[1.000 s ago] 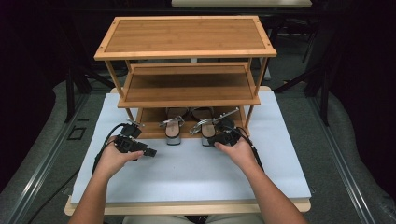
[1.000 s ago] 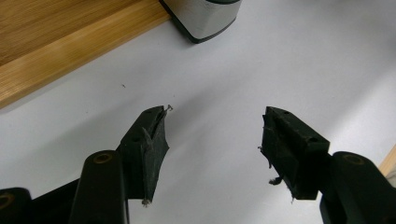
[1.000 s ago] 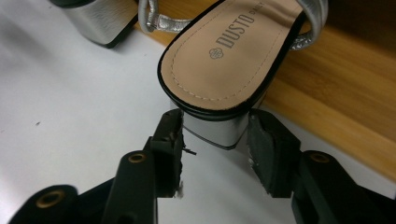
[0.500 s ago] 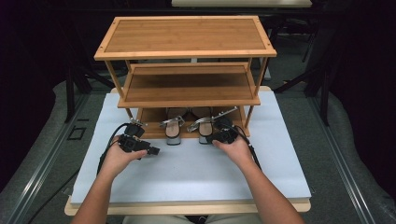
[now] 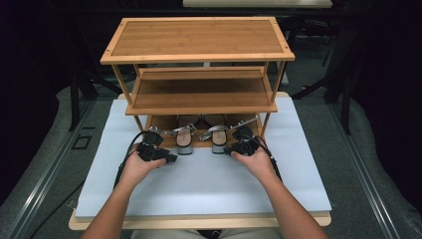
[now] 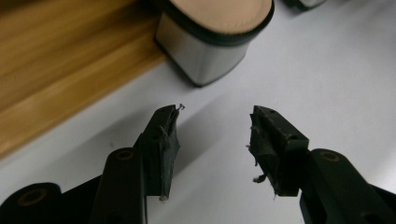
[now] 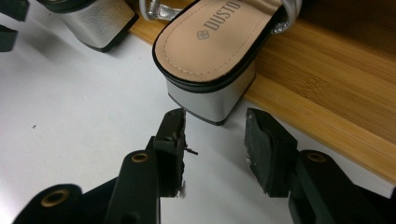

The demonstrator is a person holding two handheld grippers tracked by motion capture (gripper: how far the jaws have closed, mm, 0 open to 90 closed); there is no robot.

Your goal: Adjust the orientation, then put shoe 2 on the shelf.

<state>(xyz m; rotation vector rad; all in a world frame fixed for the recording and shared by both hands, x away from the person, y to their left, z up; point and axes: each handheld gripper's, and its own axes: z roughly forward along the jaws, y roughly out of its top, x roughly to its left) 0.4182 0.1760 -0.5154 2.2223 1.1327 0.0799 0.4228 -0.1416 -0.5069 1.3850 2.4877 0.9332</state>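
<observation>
Two silver block-heeled sandals lie on the lowest shelf of a wooden rack (image 5: 199, 37), heels jutting over its front edge. The left sandal (image 5: 184, 139) has its heel (image 6: 205, 46) just beyond my left gripper (image 5: 166, 154) (image 6: 212, 126). This gripper's jaws have just been closing, and they stand open over the white mat with nothing between them. The right sandal (image 5: 217, 138) (image 7: 210, 42) has its heel directly ahead of my right gripper (image 5: 233, 148) (image 7: 215, 135). These jaws are also apart, their tips at the heel's base without pressing on it.
The rack stands at the back of a white mat (image 5: 199, 184) on the table. Its middle shelf (image 5: 199, 94) and top shelf overhang the sandals. The bottom shelf's front edge (image 7: 327, 121) runs close beside both grippers. Cables trail from each gripper.
My left hand has moved a little right and lower, toward the left sandal's heel. The right hand and both sandals have stayed put.
</observation>
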